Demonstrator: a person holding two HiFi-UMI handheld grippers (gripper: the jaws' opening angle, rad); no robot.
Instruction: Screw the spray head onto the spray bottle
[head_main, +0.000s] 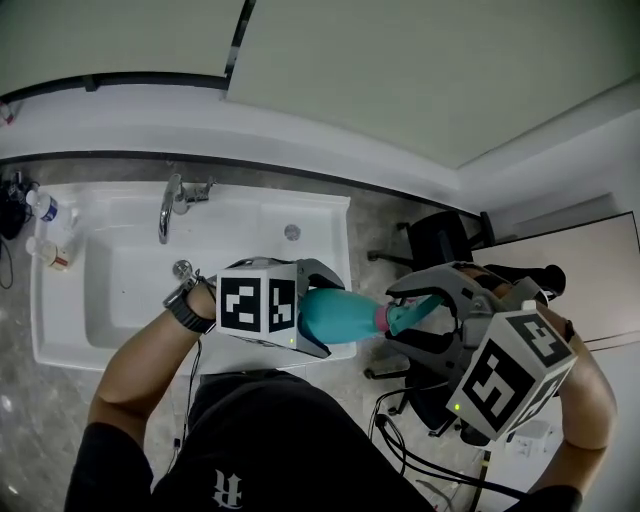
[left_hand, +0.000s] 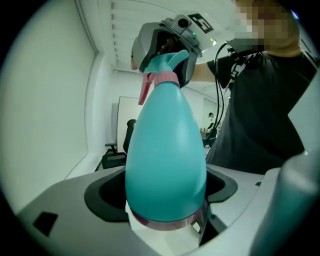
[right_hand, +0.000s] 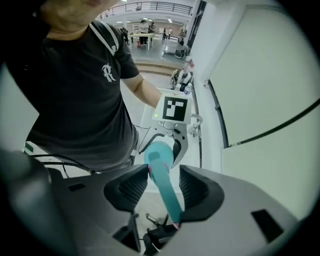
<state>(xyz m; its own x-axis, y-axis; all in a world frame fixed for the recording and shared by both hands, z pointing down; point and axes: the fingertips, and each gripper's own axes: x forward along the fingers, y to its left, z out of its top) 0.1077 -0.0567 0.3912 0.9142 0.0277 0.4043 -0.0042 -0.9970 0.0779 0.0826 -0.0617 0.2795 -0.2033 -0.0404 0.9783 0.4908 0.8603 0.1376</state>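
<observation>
white sink (head_main: 60, 330) fills the left of the head view. it has small bottles (head_main: 42, 207) on its far left edge and a shiny tap (head_main: 165, 212) at the back. next comes the left gripper (head_main: 322, 312), closed tight on the fat bottom end of the blue-green spray bottle (head_main: 340, 315). the bottle lies on its side in the air, in front of the sink's right edge, and its neck points to the right. on the neck is a pink ring (head_main: 381, 319). past the ring is the spray head (head_main: 412, 313), which sits between the two fingers of the right gripper (head_main: 415, 312). behind that stands a black chair (head_main: 440, 240).

the head view does not show if those fingers press. the right gripper view does (it looks right along them). there the jaws stand partly open, and the spray head (right_hand: 167, 192) runs slanted between the ribbed pads with space left beside it, so nothing is squeezed.

the left gripper view shows what the others hide. the bottle's wide bottom (left_hand: 165, 150) is wedged between its jaws, and a pink trigger (left_hand: 144, 90) sticks out at the head's left side. no view tells if the head is screwed all the way down.
</observation>
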